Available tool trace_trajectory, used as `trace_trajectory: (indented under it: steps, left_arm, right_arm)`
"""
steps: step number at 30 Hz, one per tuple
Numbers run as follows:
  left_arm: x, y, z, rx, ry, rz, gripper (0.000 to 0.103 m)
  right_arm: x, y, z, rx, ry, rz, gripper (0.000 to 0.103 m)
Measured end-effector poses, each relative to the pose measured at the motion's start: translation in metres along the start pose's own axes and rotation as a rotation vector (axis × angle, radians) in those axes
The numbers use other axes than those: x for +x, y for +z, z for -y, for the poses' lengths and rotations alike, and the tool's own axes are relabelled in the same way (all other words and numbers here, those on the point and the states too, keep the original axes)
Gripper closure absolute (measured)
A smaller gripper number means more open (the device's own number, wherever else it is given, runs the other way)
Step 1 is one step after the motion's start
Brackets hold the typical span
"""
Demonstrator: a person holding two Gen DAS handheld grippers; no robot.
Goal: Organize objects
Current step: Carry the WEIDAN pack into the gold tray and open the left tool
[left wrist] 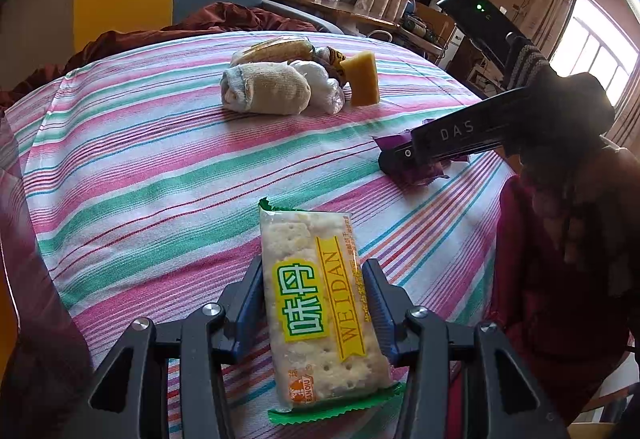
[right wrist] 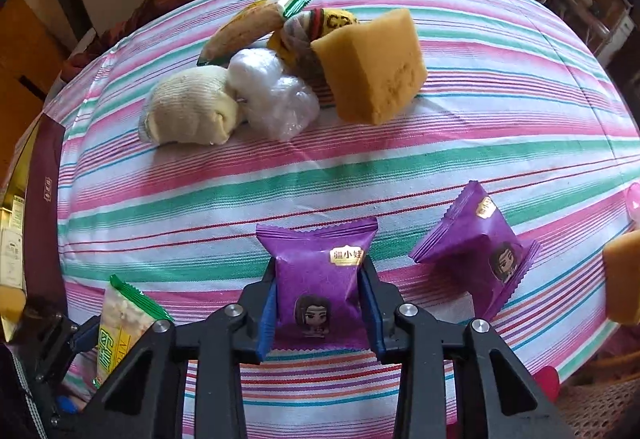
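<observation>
- Cracker packet (left wrist: 320,303) lies on the striped cloth (left wrist: 160,167), pinched at its sides by the left gripper (left wrist: 316,303) jaws
- Right gripper (right wrist: 320,299) jaws closed on a purple snack pouch (right wrist: 320,271); a second pouch (right wrist: 476,251) just beside
- Rolled sock (right wrist: 188,107), plastic bag (right wrist: 276,91), sponge (right wrist: 372,67) heaped farther off

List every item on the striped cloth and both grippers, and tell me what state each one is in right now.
Left gripper: shut on the cracker packet.
Right gripper: shut on a purple snack packet.
Second purple packet: loose on the cloth, tilted.
Sock roll: lying in the far pile.
Plastic bag: crumpled.
Yellow sponge: propped up on edge.
</observation>
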State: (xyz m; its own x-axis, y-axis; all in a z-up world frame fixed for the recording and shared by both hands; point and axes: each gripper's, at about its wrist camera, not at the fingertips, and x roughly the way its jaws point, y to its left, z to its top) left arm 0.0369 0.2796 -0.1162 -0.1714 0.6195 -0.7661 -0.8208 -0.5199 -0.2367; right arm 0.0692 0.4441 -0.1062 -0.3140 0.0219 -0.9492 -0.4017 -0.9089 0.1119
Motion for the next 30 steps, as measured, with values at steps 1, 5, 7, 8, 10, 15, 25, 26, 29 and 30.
trace_trajectory:
  steps: [1, 5, 7, 8, 10, 15, 25, 26, 29, 30]
  left_arm:
    - [0.0, 0.0, 0.0, 0.003, 0.001, 0.0, 0.055]
    - [-0.001, 0.0, 0.0, 0.004, 0.002, 0.002, 0.055]
    - [-0.001, -0.001, 0.001, 0.007, 0.005, 0.003, 0.055]
    - [-0.001, -0.001, 0.002, 0.01, 0.009, 0.003, 0.055]
    - [-0.001, 0.0, 0.003, 0.017, 0.015, 0.001, 0.055]
    - [-0.01, 0.003, 0.006, 0.014, 0.017, -0.002, 0.056]
    - [-0.088, 0.018, -0.006, -0.029, 0.027, 0.133, 0.056]
    - [-0.099, 0.02, -0.014, -0.051, 0.038, 0.15, 0.056]
    - [-0.125, 0.026, -0.052, -0.136, 0.1, 0.169, 0.056]
    - [-0.134, 0.027, -0.071, -0.178, 0.127, 0.169, 0.056]
  right_arm:
    - [0.0, 0.001, 0.001, -0.002, -0.001, -0.002, 0.065]
    - [0.0, 0.003, 0.007, -0.001, -0.001, -0.003, 0.065]
    - [0.0, 0.004, 0.008, 0.0, -0.001, 0.0, 0.065]
    - [0.0, 0.005, 0.009, -0.002, -0.003, 0.001, 0.065]
    - [-0.001, 0.006, 0.011, -0.007, -0.007, 0.003, 0.065]
    - [0.0, 0.006, 0.001, -0.029, -0.022, 0.011, 0.065]
    - [0.001, -0.002, -0.021, -0.057, -0.043, 0.025, 0.065]
    - [0.001, -0.002, -0.022, -0.058, -0.045, 0.026, 0.065]
    - [0.003, -0.004, -0.019, -0.064, -0.05, 0.028, 0.065]
    - [0.003, -0.005, -0.021, -0.067, -0.053, 0.029, 0.065]
